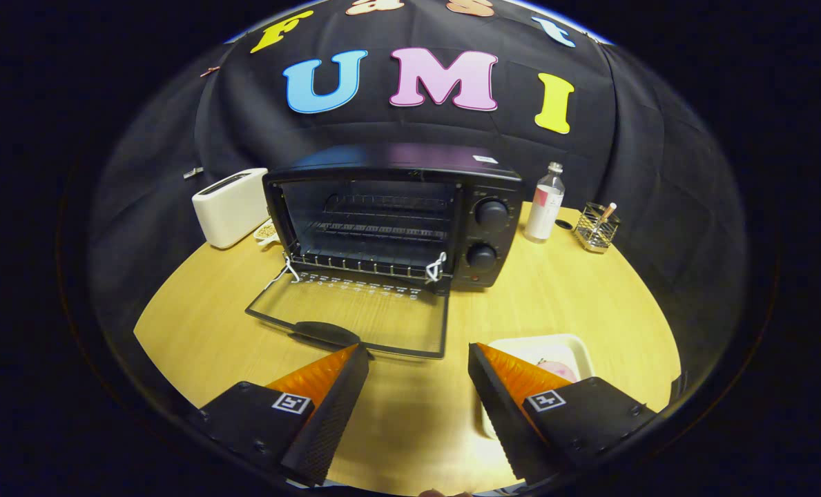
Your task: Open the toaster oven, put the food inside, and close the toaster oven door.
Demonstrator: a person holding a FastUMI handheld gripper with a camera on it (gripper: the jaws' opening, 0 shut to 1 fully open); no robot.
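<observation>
A black toaster oven [396,214] stands on the wooden table beyond my fingers, its glass door [355,317] folded down flat toward me with the dark handle [324,333] at its near edge. The wire rack [375,231] inside is bare. My gripper [418,355] is open, nothing between its fingers, hovering just short of the door's near edge. A white tray [555,348] holding pink food [558,369] lies behind the right finger, partly hidden by it.
A white toaster [230,206] and a small dish [266,231] sit left of the oven. Right of it stand a clear bottle [545,203] and a wire holder [596,226] with a utensil. Two knobs [487,235] are on the oven's right panel.
</observation>
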